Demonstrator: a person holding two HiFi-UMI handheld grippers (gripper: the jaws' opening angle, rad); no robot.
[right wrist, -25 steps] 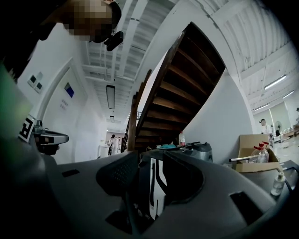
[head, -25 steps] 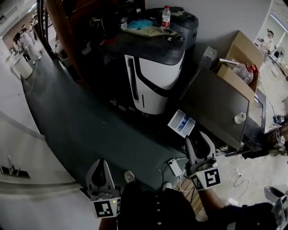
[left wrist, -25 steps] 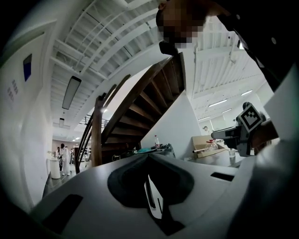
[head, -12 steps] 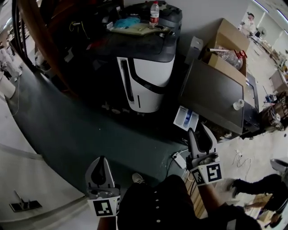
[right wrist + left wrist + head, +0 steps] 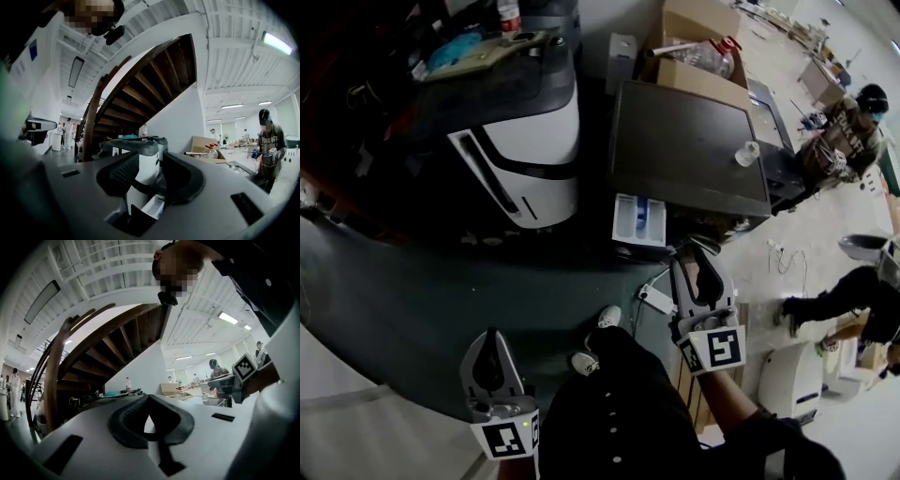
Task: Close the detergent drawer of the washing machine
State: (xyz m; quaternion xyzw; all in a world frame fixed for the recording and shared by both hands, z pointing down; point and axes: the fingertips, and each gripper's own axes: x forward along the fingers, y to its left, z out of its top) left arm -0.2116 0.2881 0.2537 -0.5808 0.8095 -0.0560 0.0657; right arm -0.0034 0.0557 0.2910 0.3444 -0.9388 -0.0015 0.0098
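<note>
The washing machine is a dark grey box in the upper middle of the head view. Its white and blue detergent drawer stands pulled out from the front. My right gripper hangs just below and right of the drawer, apart from it, open and empty. In the right gripper view the drawer shows low between the open jaws of my right gripper. My left gripper is low at the left over the dark floor, far from the machine. It is shut on nothing, as my left gripper shows in its own view.
A white and black appliance stands left of the washing machine. A small cup sits on the machine's top and a cardboard box lies behind. A power strip lies on the floor. People crouch at the right.
The washing machine and its drawer have slid from the right edge to the middle of the head view. My right gripper now lies closer beneath the drawer. My left gripper stays low left.
</note>
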